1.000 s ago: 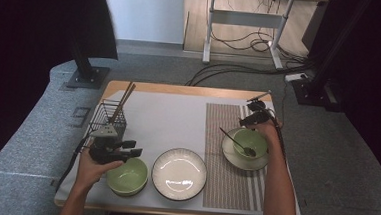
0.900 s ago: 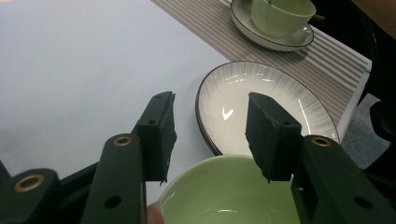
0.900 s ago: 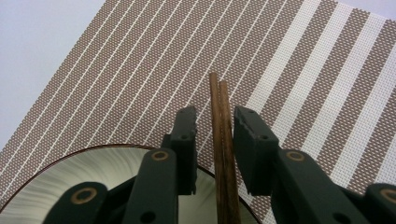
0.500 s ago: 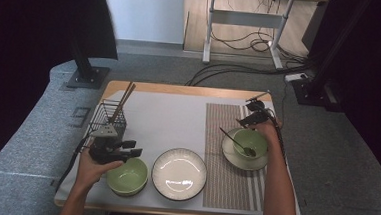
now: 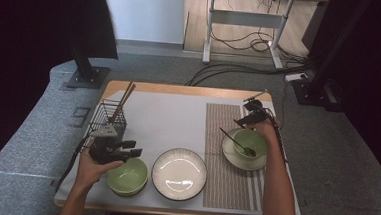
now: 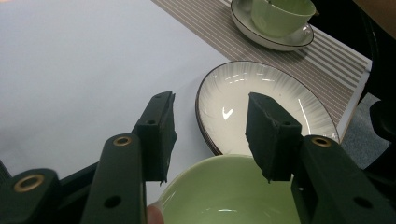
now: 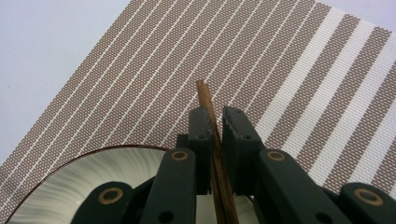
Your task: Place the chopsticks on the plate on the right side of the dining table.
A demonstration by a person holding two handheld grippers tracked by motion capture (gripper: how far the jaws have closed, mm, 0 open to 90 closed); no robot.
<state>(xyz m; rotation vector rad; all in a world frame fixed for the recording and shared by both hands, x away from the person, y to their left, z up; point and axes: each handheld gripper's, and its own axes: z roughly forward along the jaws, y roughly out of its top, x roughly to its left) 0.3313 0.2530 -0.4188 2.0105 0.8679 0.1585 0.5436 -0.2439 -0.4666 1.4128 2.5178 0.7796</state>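
Wooden table (image 5: 179,90), seen from above. A white mat (image 5: 170,121) covers most of its top; a brown-and-white striped placemat (image 5: 222,179) lies over the mat's right part. On the white mat: a black wire basket (image 5: 108,118) holding chopsticks (image 5: 124,97) at the far left, a green bowl (image 5: 127,176) at the near left, and a white plate (image 5: 179,173) just right of that bowl, its rim at the placemat's edge. On the placemat, right: a saucer (image 5: 231,158) carrying a second green bowl (image 5: 249,142) with a spoon (image 5: 236,142).
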